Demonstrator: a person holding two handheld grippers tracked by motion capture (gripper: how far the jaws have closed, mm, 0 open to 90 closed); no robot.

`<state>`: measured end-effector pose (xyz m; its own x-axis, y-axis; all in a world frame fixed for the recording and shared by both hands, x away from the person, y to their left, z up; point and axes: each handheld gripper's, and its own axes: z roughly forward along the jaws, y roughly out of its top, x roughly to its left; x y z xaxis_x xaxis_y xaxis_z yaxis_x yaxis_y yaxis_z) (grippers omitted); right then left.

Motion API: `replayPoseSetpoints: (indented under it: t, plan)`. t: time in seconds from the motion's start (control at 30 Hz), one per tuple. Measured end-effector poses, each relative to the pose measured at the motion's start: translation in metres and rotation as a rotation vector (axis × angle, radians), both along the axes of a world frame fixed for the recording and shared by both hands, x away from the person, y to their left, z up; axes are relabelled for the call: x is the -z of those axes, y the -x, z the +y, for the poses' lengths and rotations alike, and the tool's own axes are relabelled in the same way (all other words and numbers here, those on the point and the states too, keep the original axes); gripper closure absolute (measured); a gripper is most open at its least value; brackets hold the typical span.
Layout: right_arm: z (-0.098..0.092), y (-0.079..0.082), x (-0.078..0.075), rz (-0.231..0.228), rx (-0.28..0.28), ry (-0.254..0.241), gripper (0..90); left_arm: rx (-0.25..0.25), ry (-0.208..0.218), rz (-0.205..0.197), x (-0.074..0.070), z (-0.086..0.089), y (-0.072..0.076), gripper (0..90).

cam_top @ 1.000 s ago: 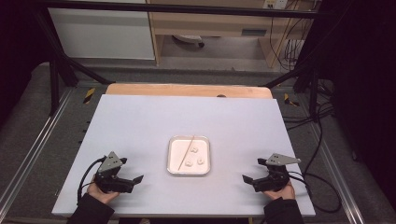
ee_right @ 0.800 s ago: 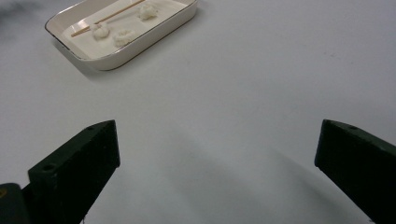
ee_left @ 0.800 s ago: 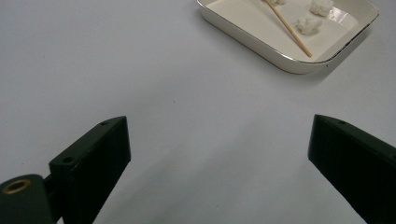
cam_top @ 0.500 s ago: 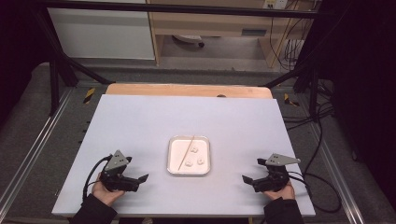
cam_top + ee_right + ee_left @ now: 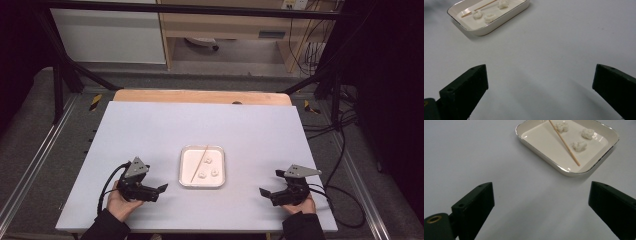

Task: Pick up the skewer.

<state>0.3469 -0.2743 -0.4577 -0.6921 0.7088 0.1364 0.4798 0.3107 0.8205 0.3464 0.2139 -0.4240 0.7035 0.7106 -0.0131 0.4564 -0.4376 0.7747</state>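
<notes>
From the high view I log both hands low at the near edge, left gripper (image 5: 159,189) and right gripper (image 5: 265,193) flanking the white tray (image 5: 186,176) at centre table, each well apart from it. Both gripper views add what the high view blurs: jaws spread wide on both, nothing between them, bare table (image 5: 474,157) under them. Tray holds a thin wooden stick (image 5: 564,142) lying diagonally and three small white lumps (image 5: 579,146) beside it
</notes>
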Motion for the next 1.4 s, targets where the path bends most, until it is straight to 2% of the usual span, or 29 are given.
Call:
replayPoseSetpoints:
  t: [0.2,0.3,0.8,0.97,1.03,1.4]
  plan:
    - [0.0,0.0,0.0,0.001,-0.001,0.002,0.9,0.008,-0.008,-0.007,-0.006,-0.014,-0.005,6.9]
    - [0.0,0.0,0.0,0.0,-0.002,0.003,0.9,0.008,-0.004,0.0,-0.007,-0.022,-0.008,7.7]
    - [0.001,0.0,0.0,0.002,0.0,0.004,0.9,0.006,-0.035,0.011,-0.012,-0.064,-0.024,14.2]
    - [0.001,0.0,0.0,0.0,-0.001,0.006,0.9,-0.001,-0.054,0.019,-0.009,-0.077,-0.03,18.9]
    - [0.001,0.0,0.0,0.001,0.0,0.006,0.9,-0.004,-0.058,0.02,-0.008,-0.082,-0.032,24.8]
    - [0.0,0.0,0.0,0.0,-0.003,0.007,0.9,-0.046,-0.064,0.049,0.002,-0.1,-0.042,39.6]
